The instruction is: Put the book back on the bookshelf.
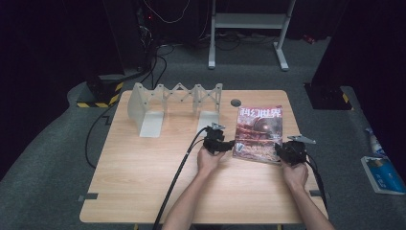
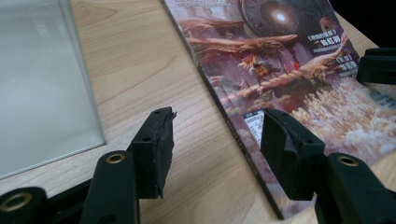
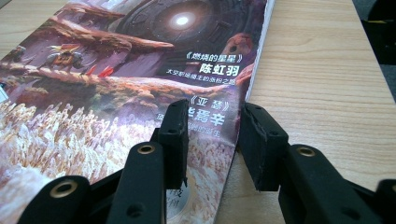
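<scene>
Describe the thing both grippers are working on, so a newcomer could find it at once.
On the wooden table, right of the white expanding book rack, lies a magazine between the two grippers. Its reddish fantasy cover with large Chinese title characters is the only printed, colourful thing there.

Ahead and to the left of the left hand-held gripper (image 1: 229, 143), the white folding rack (image 1: 174, 103) blocks the far counter (image 1: 143, 182). The magazine (image 1: 257, 132) fills the stretch between it and the right hand-held gripper (image 1: 281, 149). Behind both, the near counter lies bare and passable.
</scene>
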### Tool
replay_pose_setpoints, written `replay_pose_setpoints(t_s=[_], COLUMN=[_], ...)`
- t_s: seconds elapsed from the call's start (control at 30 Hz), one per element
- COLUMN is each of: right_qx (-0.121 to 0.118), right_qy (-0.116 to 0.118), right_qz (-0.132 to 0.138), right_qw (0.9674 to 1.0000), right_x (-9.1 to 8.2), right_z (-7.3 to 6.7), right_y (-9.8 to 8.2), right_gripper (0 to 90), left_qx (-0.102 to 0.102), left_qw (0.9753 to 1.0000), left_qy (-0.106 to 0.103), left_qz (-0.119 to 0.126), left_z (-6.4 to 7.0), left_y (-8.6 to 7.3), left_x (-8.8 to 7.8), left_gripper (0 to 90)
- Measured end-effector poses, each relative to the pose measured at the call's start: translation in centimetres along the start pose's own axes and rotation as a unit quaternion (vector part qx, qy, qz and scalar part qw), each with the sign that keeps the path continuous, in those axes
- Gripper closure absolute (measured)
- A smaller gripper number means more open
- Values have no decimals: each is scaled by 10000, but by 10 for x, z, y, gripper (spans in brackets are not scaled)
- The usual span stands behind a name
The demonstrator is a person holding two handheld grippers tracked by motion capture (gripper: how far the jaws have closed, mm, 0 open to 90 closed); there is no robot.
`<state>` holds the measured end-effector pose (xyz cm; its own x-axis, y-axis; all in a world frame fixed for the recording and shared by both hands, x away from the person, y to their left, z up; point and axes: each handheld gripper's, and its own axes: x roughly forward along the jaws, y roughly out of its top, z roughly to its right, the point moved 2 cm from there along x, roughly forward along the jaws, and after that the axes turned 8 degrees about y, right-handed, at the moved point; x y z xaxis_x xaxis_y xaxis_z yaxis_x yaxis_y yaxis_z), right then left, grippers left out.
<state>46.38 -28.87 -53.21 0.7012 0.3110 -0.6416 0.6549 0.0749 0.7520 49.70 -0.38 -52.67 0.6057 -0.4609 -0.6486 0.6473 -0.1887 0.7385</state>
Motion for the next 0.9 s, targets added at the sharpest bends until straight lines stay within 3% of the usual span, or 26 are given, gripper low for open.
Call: replay_pose_setpoints(t_s=[0.3, 0.4, 0.67, 0.9], right_qx=[-78, -138, -143, -125], right_qy=[87, 120, 303, 395], right_qz=[7, -28, -58, -91], right_qw=[9999, 9998, 9994, 9991], right_x=[0, 0, 2, 2], right_z=[-4, -7, -11, -12], right_y=[-1, -1, -1, -1], right_gripper=[626, 623, 621, 620], left_qx=[154, 155, 408, 407], left_qw=[9997, 9997, 9988, 9989], left_qy=[190, 183, 218, 205], left_qz=[-76, -76, -132, -145], left_z=[2, 2, 12, 17], left_y=[-3, -3, -2, -1], left_x=[7, 8, 10, 12], left_gripper=[439, 437, 474, 520])
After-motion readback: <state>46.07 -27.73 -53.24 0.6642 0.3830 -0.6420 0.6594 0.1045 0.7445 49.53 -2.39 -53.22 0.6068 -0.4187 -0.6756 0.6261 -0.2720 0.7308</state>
